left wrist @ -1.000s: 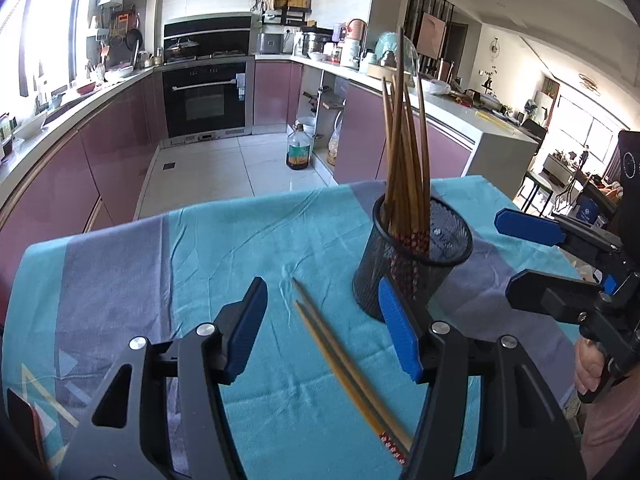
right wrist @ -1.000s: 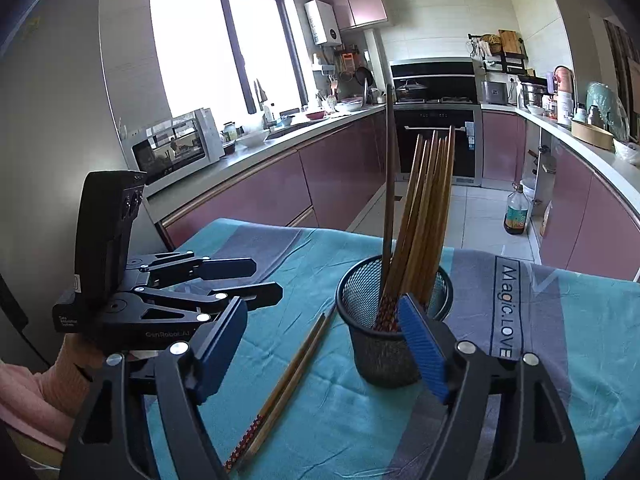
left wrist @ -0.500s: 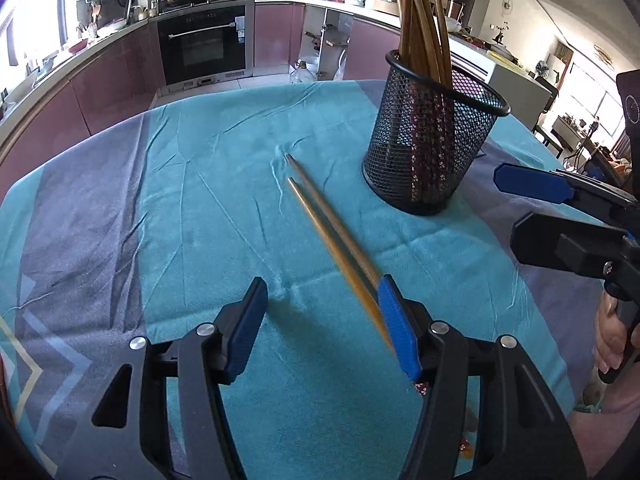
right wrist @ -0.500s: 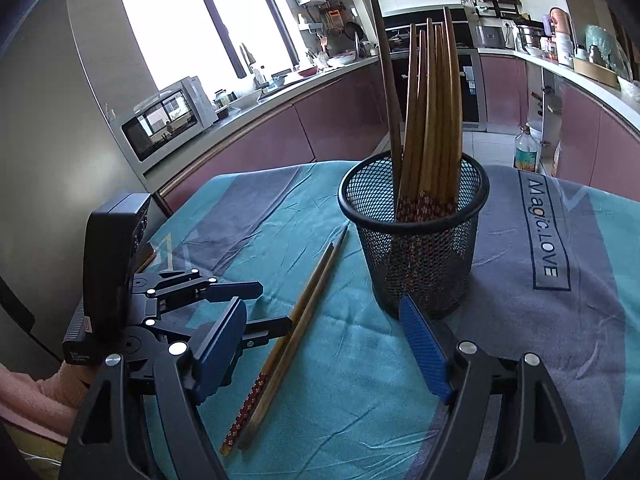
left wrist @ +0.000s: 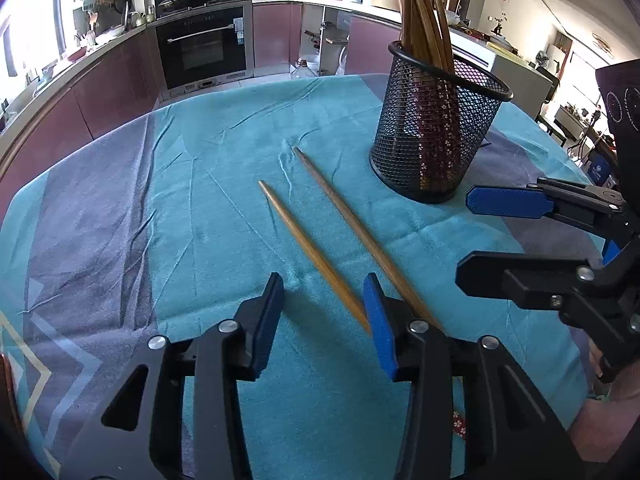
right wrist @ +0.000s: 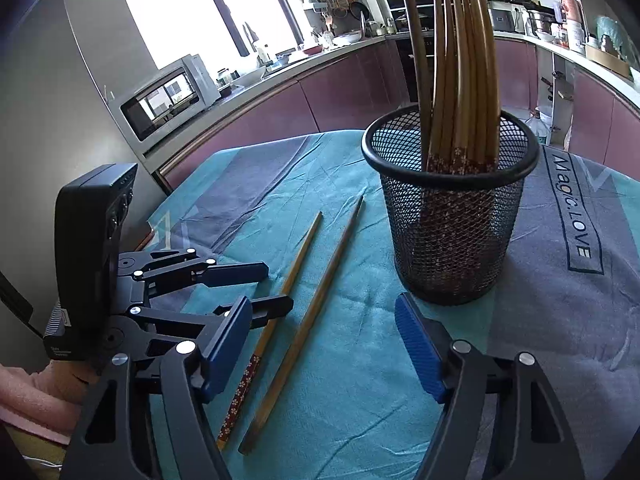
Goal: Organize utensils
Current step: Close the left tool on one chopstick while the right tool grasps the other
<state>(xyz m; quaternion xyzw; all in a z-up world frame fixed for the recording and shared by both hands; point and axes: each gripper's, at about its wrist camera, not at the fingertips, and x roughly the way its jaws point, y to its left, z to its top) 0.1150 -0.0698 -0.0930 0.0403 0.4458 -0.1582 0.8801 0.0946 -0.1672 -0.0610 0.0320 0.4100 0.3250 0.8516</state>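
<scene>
Two wooden chopsticks lie on the teal tablecloth (left wrist: 192, 184). The left chopstick (left wrist: 304, 236) (right wrist: 298, 256), with a red flowered end, runs in between the jaws of my left gripper (left wrist: 322, 300) (right wrist: 278, 286), close to the right pad. Those jaws are closing and do not press on it. The plain chopstick (left wrist: 352, 220) (right wrist: 320, 304) passes outside that pad. My right gripper (right wrist: 322, 320) (left wrist: 472, 236) hangs low over both chopsticks' thick ends, its jaws closing with nothing gripped. A black mesh holder (left wrist: 436, 136) (right wrist: 452, 248) holds several upright chopsticks (right wrist: 460, 80).
Kitchen counters, an oven (left wrist: 200, 48) and a microwave (right wrist: 168, 96) lie beyond the table's far edge. A hand in a pink sleeve (right wrist: 36, 392) holds the left gripper at the near left. The grey cloth stripe printed "Magic LOVE" (right wrist: 576, 208) runs right of the holder.
Both grippers have dropped close to the table and their jaws have narrowed. The two chopsticks, side by side before, now lie apart, the left one between my left jaws.
</scene>
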